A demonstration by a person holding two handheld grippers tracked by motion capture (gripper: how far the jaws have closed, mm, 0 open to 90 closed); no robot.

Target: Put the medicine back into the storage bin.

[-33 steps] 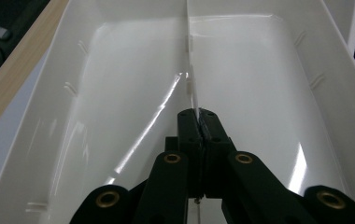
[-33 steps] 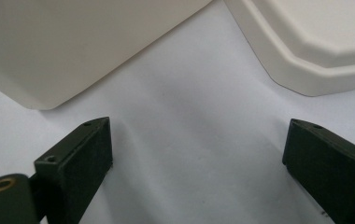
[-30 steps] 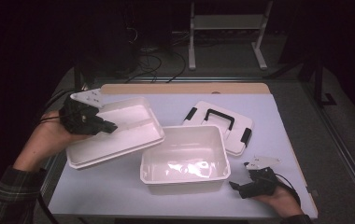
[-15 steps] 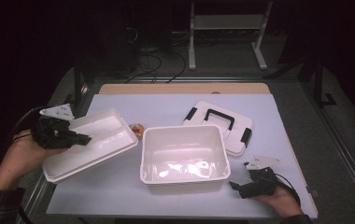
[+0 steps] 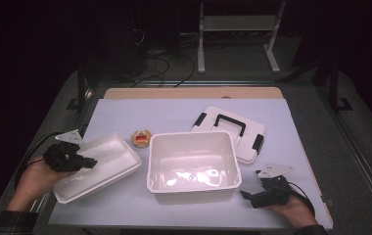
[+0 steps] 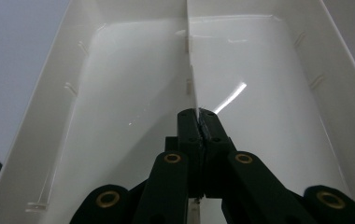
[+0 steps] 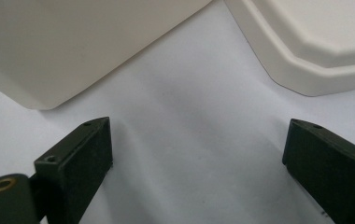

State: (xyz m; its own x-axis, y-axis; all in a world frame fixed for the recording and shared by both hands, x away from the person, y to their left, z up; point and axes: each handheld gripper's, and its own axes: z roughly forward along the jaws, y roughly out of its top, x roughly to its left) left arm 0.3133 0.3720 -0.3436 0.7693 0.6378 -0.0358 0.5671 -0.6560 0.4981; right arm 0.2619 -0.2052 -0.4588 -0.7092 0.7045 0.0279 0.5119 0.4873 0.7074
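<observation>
High view: the white tub (image 5: 192, 161) stood at the middle of the bench (image 5: 174, 110) and serves as the landmark. Left of the tub, just apart from it, lay the divided tray (image 5: 98, 166), tilted, with the left claw (image 5: 87, 163) at its near-left end. A small orange-and-red object (image 5: 141, 138) sat just beyond the tub's far-left corner. The lid (image 5: 230, 132) with black handle lay behind and right of the tub. The right claw (image 5: 248, 195) rested on the bench just off the tub's near-right corner.

Left gripper view: the left claw (image 6: 199, 122) was clenched on the tray's middle divider (image 6: 189, 60).

Right gripper view: the right claw (image 7: 199, 154) stood released, bare bench between its jaws, the tub's (image 7: 73, 42) corner and the lid's (image 7: 306, 42) edge ahead.
</observation>
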